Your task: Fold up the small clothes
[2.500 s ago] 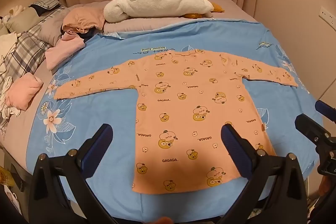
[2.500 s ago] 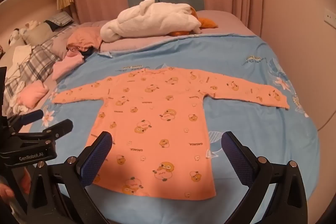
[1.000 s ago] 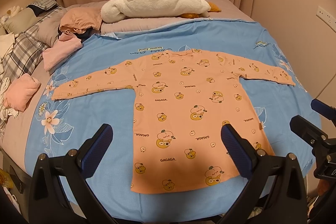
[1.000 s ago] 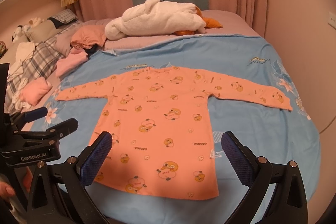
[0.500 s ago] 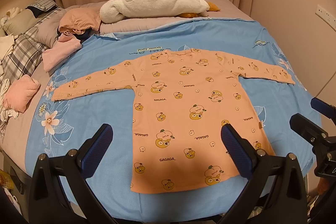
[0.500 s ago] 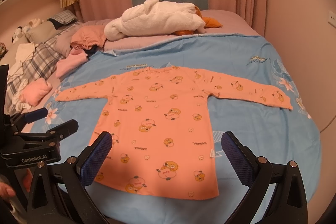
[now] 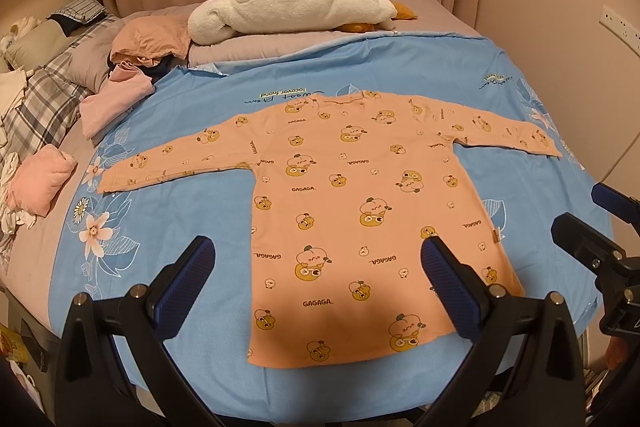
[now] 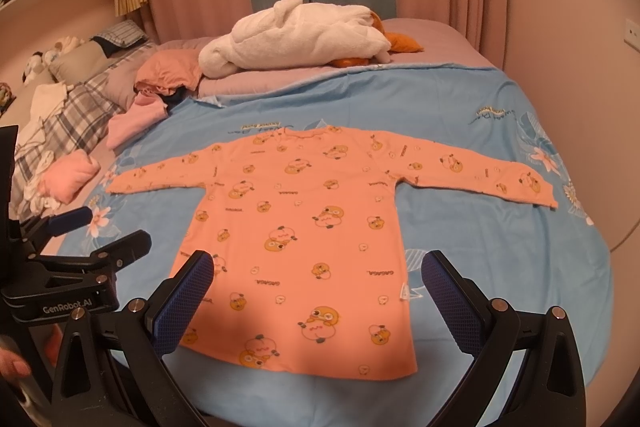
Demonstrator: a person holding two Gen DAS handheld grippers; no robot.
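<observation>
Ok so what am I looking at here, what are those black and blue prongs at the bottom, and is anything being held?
No robot here: a person carries two hand-held grippers, each with a small camera looking forward along its two fingers. The prongs are those fingers. One picture comes from the left gripper, the other from the right gripper, so each also catches the other tool at its edge. Both jaws stand wide open and hold nothing. On the blue sheet of a bed lies an orange shirt, spread flat with both sleeves out, not yet folded. Behind it lies a white plush toy. At the left lie pink clothes, some of them folded.
</observation>
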